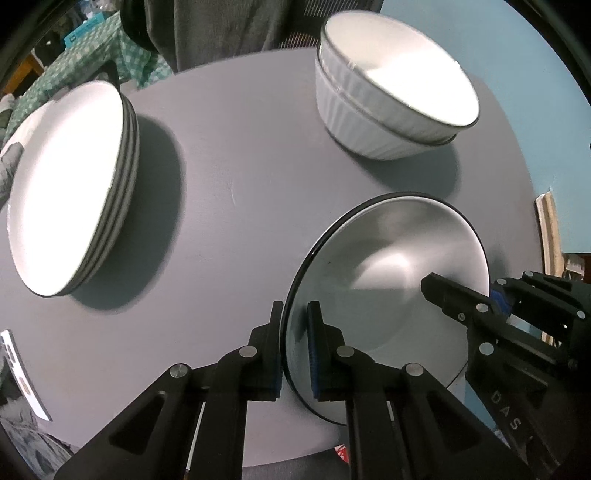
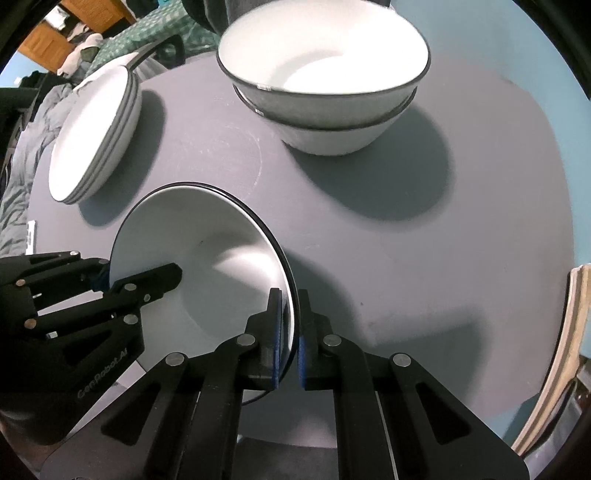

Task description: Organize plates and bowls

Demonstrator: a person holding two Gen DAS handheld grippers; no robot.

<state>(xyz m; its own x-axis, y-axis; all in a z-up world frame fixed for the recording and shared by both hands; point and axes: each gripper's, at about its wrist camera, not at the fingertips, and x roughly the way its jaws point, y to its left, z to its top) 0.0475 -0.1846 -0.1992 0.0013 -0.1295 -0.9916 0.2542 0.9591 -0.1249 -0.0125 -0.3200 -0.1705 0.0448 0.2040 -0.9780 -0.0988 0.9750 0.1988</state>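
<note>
A white, dark-rimmed bowl [image 1: 388, 280] [image 2: 207, 258] hangs over the round grey table [image 1: 240, 155] [image 2: 424, 266], gripped on opposite sides of its rim. My left gripper [image 1: 294, 325] is shut on the rim's left side; my right gripper [image 2: 290, 314] is shut on its right side. Each gripper shows in the other's view: the right gripper [image 1: 439, 291] at right, the left gripper [image 2: 162, 280] at left. A stack of white plates [image 1: 70, 192] [image 2: 96, 136] sits at the table's left. Two nested white bowls [image 1: 391, 92] [image 2: 325, 77] stand at the far side.
A person in dark clothing [image 1: 214, 26] stands behind the table. Green checked fabric [image 1: 92, 55] [image 2: 155, 26] lies beyond the far left edge. A white flat object [image 1: 26, 376] rests at the near left table edge. Blue floor [image 1: 517, 92] lies right of the table.
</note>
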